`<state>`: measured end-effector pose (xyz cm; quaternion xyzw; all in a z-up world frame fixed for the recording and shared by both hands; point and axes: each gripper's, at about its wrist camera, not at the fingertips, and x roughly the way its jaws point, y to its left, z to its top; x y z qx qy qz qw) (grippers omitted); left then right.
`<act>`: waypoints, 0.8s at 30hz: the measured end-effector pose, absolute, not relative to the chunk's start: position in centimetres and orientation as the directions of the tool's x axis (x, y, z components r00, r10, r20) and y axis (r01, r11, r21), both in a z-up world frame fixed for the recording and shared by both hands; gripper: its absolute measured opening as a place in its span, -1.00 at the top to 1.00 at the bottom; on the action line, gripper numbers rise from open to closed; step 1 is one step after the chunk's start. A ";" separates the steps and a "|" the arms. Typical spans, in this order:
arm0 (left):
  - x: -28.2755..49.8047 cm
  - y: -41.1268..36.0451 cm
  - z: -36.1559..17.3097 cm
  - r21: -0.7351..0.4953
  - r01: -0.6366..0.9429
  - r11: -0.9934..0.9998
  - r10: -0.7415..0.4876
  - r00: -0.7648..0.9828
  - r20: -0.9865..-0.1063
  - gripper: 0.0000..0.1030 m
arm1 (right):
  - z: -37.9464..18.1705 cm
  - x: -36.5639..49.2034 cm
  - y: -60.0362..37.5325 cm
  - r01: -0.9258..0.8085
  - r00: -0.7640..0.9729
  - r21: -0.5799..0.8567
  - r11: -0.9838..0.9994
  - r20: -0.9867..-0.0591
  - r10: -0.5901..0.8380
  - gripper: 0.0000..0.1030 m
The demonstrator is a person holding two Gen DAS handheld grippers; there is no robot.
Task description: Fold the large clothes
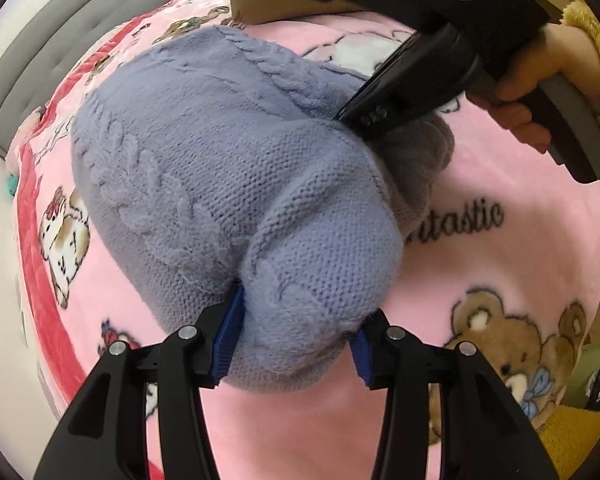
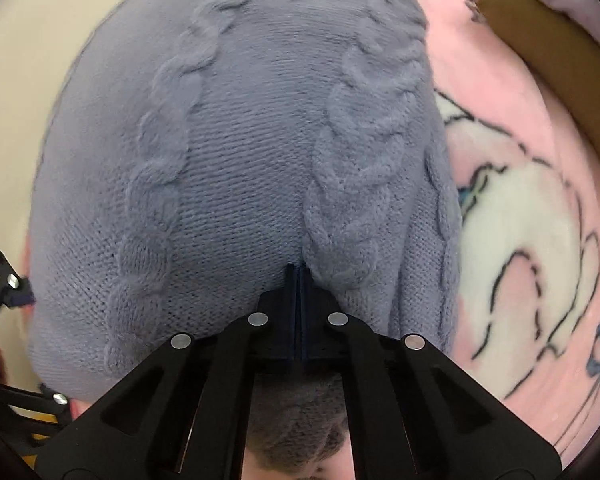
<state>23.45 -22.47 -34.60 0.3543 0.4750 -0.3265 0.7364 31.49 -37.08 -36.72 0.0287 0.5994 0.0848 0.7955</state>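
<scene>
A lavender cable-knit sweater point(image 1: 220, 168) lies bunched on a pink cartoon blanket point(image 1: 500, 264). My left gripper point(image 1: 296, 340) has its blue-padded jaws spread wide around a thick fold of the sweater's near edge, the knit bulging between them. My right gripper point(image 2: 298, 276) is shut, pinching the sweater point(image 2: 240, 160) at a cable ridge. In the left wrist view the right gripper body point(image 1: 412, 92) reaches in from the upper right to the sweater's far side, held by a hand.
A grey padded headboard point(image 1: 72, 52) stands at the upper left. A brown cardboard box point(image 2: 560, 80) lies on the bed beyond the sweater. The blanket shows a teddy bear print point(image 1: 516, 352) near my left gripper.
</scene>
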 end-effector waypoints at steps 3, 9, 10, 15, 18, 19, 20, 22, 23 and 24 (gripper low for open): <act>22.7 -23.1 -35.1 0.260 0.821 0.508 -0.113 0.363 -0.925 -0.03 | -35.0 30.8 -37.3 -0.063 0.310 0.197 0.978 -0.928 0.207 1.00; 23.2 -22.9 -34.6 0.216 0.809 0.546 -0.132 0.338 -0.932 -0.03 | -29.9 25.6 -38.8 -0.023 0.552 0.299 0.954 -0.792 0.261 0.35; 23.2 -23.0 -34.6 0.217 0.814 0.539 -0.134 0.338 -0.932 -0.03 | -30.1 25.0 -38.7 -0.018 0.542 0.309 0.951 -0.796 0.269 0.35; 23.0 -24.1 -35.1 0.234 0.831 0.505 -0.114 0.334 -0.936 -0.13 | -33.3 23.7 -38.7 -0.037 0.487 0.191 0.981 -0.854 0.184 0.67; 22.8 -24.7 -35.1 0.224 0.837 0.500 -0.123 0.324 -0.938 -0.13 | -34.1 23.4 -39.0 -0.023 0.486 0.160 0.987 -0.861 0.151 0.78; 22.8 -24.9 -35.1 0.224 0.838 0.498 -0.122 0.324 -0.938 -0.13 | -34.4 23.8 -39.5 -0.009 0.481 0.174 0.985 -0.862 0.157 0.78; 22.6 -25.2 -35.2 0.239 0.838 0.490 -0.112 0.332 -0.937 -0.13 | -34.2 23.9 -40.1 0.011 0.476 0.213 0.977 -0.861 0.182 0.78; 22.4 -25.3 -35.2 0.261 0.835 0.485 -0.099 0.349 -0.932 -0.13 | -33.2 24.4 -41.2 0.071 0.499 0.321 0.944 -0.831 0.245 0.73; 22.6 -25.2 -35.1 0.248 0.830 0.499 -0.108 0.344 -0.933 -0.13 | -32.4 24.2 -42.0 0.096 0.528 0.350 0.932 -0.812 0.250 0.68; 22.7 -25.0 -34.9 0.234 0.827 0.510 -0.116 0.337 -0.934 -0.13 | -31.7 24.0 -42.6 0.121 0.552 0.337 0.934 -0.805 0.218 0.40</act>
